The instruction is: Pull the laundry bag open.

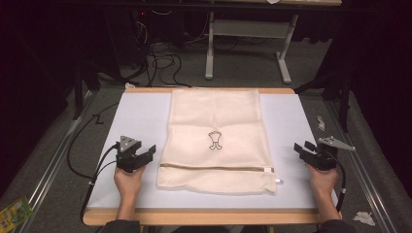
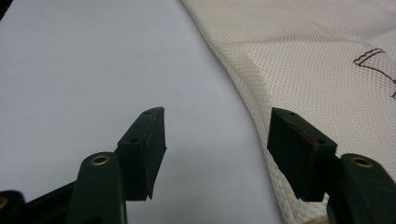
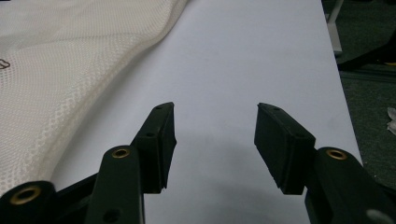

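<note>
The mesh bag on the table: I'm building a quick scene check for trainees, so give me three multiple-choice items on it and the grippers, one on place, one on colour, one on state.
1. Where does the mesh bag lie?
A. between the two grippers
B. left of both
C. on the floor

2. What colour is the bag?
A. blue
B. cream
C. black

3. How do the jaws of the left gripper and right gripper stand?
A. both shut on the bag
B. one shut
C. both open

Answers: 1 A, the high view shows a gripper at each side; 2 B, its mesh is cream throughout; 3 C, each gripper view shows an empty gap.

Cream mesh laundry bag (image 1: 214,141) with brown zip (image 1: 216,168), pale lilac table (image 1: 136,116), black grippers
</note>
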The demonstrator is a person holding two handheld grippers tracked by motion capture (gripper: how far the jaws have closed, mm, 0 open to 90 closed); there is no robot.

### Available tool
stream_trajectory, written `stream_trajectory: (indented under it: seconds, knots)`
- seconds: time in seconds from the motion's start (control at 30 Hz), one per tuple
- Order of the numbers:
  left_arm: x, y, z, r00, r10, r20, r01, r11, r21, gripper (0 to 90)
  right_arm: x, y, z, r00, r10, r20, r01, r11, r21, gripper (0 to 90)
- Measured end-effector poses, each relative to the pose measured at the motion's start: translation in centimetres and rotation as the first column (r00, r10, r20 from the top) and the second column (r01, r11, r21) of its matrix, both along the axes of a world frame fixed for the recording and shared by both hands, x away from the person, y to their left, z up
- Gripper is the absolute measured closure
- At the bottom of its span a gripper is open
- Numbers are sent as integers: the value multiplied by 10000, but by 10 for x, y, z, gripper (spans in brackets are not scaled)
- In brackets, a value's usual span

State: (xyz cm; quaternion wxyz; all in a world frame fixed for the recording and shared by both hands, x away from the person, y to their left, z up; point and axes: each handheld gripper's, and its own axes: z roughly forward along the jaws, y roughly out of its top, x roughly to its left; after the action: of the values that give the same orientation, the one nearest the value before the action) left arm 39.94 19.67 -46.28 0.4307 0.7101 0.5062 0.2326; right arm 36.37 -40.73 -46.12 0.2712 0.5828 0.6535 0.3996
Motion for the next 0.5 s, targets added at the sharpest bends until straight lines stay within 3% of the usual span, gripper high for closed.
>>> stream_trajectory:
  seconds: [0.13, 0.3, 0.5]
  knots:
    - [4, -3, -4, 9998, 92, -150, -92, 10000, 9, 373, 1, 1, -1, 10000, -18, -74, 18, 10000, -55, 487]
    - [5, -5, -10, 9998, 3, -193, 5, 9991, 430, 370, 2, 2, -2, 10000, -60, -42, 60, 9998, -175, 491]
    - [9, -6, -14, 9996, 25, -289, -13, 9992, 398, 369, 7, 4, -6, 9998, -40, -201, 34, 9996, -290, 494]
